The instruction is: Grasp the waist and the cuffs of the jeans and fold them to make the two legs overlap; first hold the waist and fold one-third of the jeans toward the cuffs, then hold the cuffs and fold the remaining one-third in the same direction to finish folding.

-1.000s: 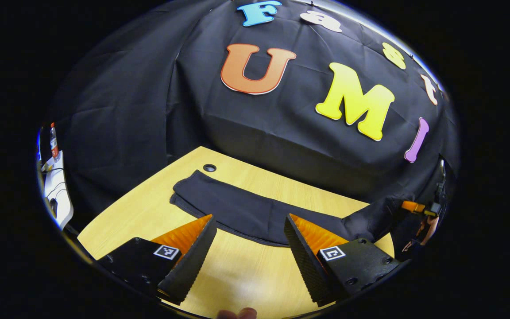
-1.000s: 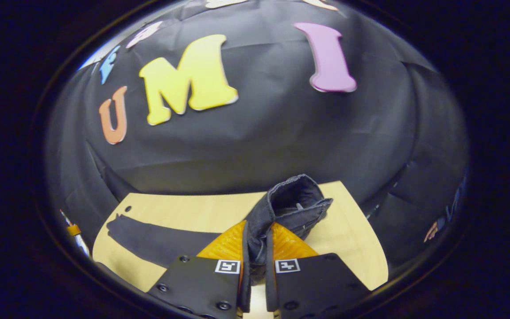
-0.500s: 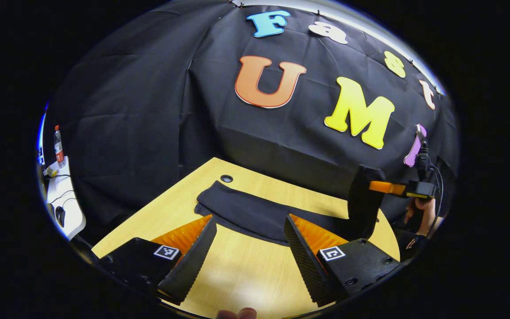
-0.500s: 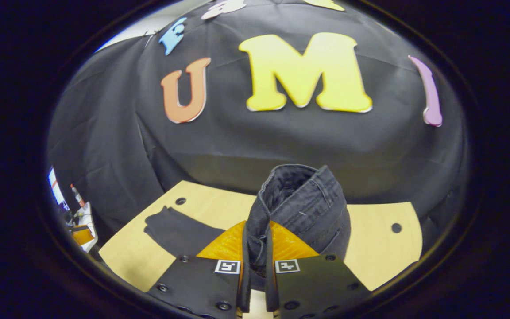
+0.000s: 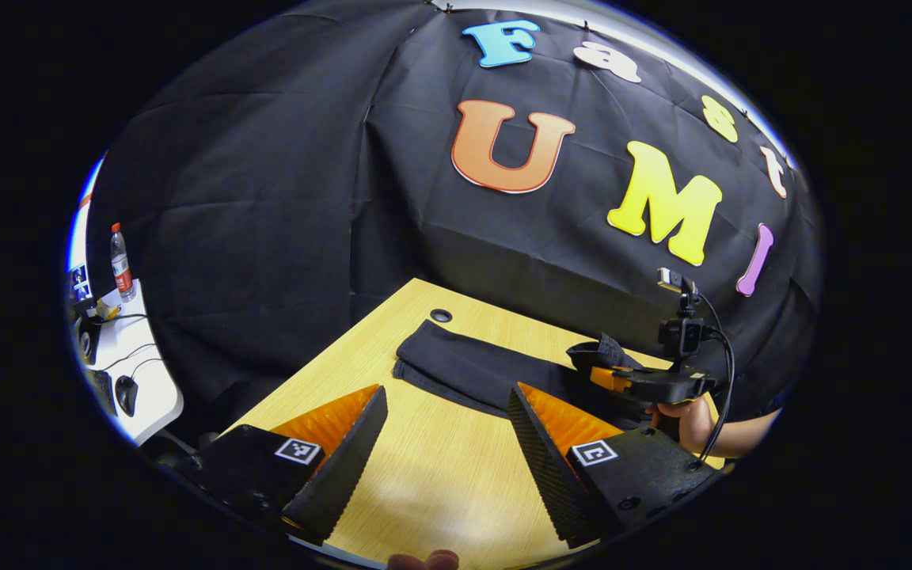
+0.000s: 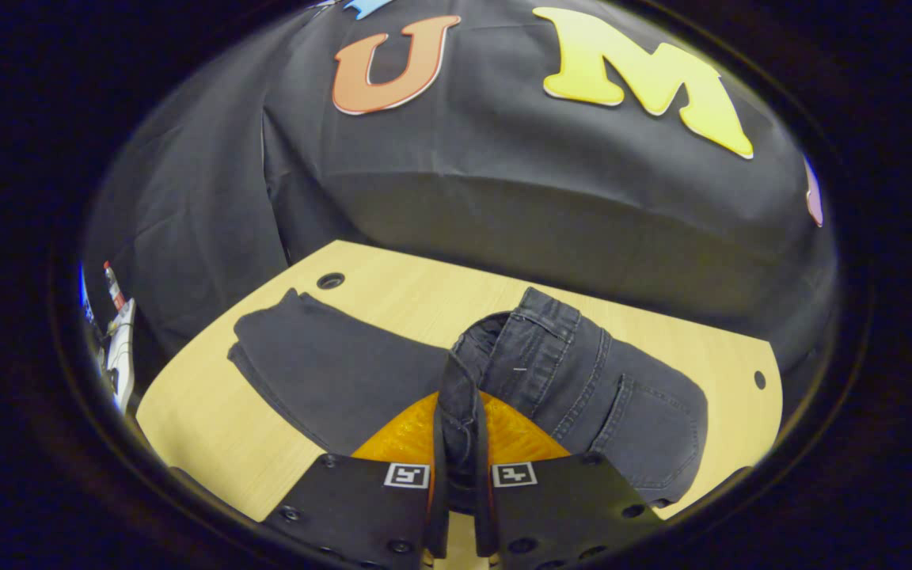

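Dark jeans (image 6: pixel 345 372) lie along the wooden table (image 6: pixel 203 412), legs overlapped, cuffs at the far left. The waist end (image 6: pixel 575 372) is folded over toward the cuffs, back pocket up. My right gripper (image 6: pixel 460 443) is shut on the waistband, held just above the legs. In the left gripper view the jeans (image 5: pixel 472 368) stretch across the table beyond my left gripper (image 5: pixel 444 439), which hangs open over bare wood near the front edge. The right gripper (image 5: pixel 650 384) and the hand holding it appear at the right of that view with the waist.
Cable holes sit in the table's far corners (image 6: pixel 330 280) (image 6: pixel 758 379). A white side desk (image 5: pixel 127 372) with a bottle (image 5: pixel 119 252) and cables stands off to the left. Black cloth walls the booth behind the table.
The right gripper has carried the waist up, over and down toward the cuffs, laying the top part onto the legs. The left gripper has stayed open, shifting slightly away.
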`<state>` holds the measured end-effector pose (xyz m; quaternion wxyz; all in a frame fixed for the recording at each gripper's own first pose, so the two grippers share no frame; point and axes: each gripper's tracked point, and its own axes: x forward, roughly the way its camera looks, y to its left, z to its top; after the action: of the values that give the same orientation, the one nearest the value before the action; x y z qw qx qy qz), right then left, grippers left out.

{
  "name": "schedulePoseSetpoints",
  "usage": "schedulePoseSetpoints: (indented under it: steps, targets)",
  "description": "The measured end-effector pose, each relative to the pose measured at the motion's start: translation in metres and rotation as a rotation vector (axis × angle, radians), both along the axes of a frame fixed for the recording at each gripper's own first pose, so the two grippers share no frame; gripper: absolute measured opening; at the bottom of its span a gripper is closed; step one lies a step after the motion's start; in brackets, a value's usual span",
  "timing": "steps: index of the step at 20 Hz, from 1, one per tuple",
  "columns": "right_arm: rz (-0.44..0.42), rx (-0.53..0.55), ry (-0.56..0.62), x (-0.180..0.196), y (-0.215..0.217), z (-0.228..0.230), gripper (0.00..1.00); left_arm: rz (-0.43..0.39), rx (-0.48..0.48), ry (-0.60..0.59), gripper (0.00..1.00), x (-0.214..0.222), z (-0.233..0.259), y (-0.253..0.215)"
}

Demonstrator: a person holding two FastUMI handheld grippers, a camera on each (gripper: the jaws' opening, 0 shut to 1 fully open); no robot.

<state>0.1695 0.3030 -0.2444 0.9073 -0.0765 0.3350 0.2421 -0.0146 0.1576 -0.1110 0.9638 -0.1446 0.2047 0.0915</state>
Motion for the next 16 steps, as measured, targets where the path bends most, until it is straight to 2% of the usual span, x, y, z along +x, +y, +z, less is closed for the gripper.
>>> schedulePoseSetpoints:
  steps: [3,5,6,7,11,13,14,16]
  targets:
    - [0.037,-0.047,0.011,-0.008,0.008,-0.019,0.1,-0.004,-0.02,0.012,0.99,0.004,-0.006,0.003]
    - [0.065,-0.046,0.003,-0.01,0.012,-0.018,0.19,-0.009,-0.024,0.012,0.99,0.008,-0.007,0.004]
    - [0.074,-0.042,-0.001,-0.012,0.013,-0.015,0.28,-0.011,-0.028,0.013,0.99,0.01,-0.008,0.005]
    - [0.094,-0.02,-0.004,-0.016,0.018,-0.009,0.28,-0.013,-0.035,0.013,0.99,0.011,-0.008,0.004]
    - [0.132,0.03,-0.12,-0.031,0.017,0.045,0.85,-0.036,-0.101,0.004,0.99,0.024,-0.015,-0.001]
    - [0.133,0.063,-0.154,-0.045,0.008,0.076,0.87,-0.048,-0.182,0.01,0.99,0.043,-0.028,-0.009]
    - [0.13,0.078,-0.17,-0.054,0.0,0.093,0.94,-0.048,-0.231,0.012,0.99,0.049,-0.033,-0.011]
    - [0.126,0.094,-0.209,-0.069,-0.018,0.122,0.95,-0.041,-0.339,0.022,0.99,0.068,-0.046,-0.014]
